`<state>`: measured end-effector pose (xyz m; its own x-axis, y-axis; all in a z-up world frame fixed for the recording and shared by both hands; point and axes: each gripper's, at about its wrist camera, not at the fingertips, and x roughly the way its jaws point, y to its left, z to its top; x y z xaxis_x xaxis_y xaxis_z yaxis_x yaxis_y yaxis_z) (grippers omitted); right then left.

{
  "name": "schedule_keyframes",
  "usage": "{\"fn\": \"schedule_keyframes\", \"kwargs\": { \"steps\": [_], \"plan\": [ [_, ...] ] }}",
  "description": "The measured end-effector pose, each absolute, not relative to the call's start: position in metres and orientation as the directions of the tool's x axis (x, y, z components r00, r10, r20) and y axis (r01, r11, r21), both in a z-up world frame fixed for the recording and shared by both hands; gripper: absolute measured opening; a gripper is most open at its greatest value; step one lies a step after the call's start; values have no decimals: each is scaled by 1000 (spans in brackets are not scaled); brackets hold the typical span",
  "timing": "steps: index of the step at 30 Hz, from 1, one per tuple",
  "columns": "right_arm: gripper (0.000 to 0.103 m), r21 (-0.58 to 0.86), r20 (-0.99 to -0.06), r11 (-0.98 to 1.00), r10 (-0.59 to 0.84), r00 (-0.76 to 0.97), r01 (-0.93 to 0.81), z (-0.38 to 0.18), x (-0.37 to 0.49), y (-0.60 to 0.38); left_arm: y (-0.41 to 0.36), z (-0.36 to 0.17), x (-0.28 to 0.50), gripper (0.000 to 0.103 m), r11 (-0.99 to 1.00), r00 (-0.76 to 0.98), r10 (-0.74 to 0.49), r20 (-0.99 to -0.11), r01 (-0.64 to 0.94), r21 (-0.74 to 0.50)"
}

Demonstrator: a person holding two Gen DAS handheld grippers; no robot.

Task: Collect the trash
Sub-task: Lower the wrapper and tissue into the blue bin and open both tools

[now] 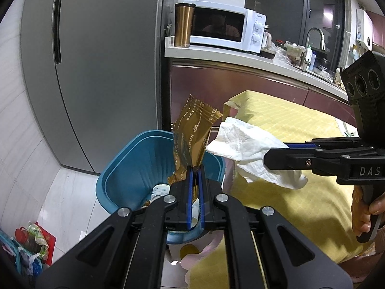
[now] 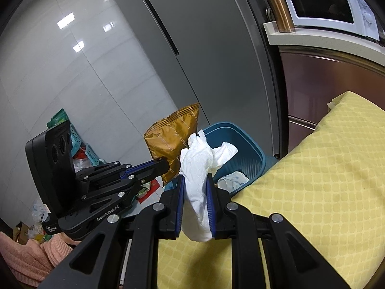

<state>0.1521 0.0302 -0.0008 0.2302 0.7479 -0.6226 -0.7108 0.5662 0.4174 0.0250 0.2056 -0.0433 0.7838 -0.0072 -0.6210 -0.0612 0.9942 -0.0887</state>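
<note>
Over the blue bin [image 1: 134,159], beside the yellow table [image 1: 300,130]: left gripper [image 1: 195,168] pinches a gold wrapper [image 1: 190,139]; right gripper [image 2: 195,180] clamps a white tissue [image 2: 199,168]. Drop-off step. Next, likely: centre each above the bin's mouth, then part the jaws.

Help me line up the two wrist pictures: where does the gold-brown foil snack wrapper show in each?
Left wrist view: the gold-brown foil snack wrapper stands centre, pinched in the left gripper, above the blue plastic bin.
Right wrist view: wrapper left of centre, behind the white paper tissue.
Shared landmark: the blue bin.
</note>
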Motion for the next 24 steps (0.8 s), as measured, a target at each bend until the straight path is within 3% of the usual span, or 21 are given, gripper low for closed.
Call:
{"fn": "schedule_keyframes", "kwargs": {
  "steps": [24],
  "plan": [
    [17, 400, -679, 583, 706, 199, -707, -19, 168, 62, 222, -63, 50, 5, 989, 751, 21, -660, -114, -98]
  ]
}}
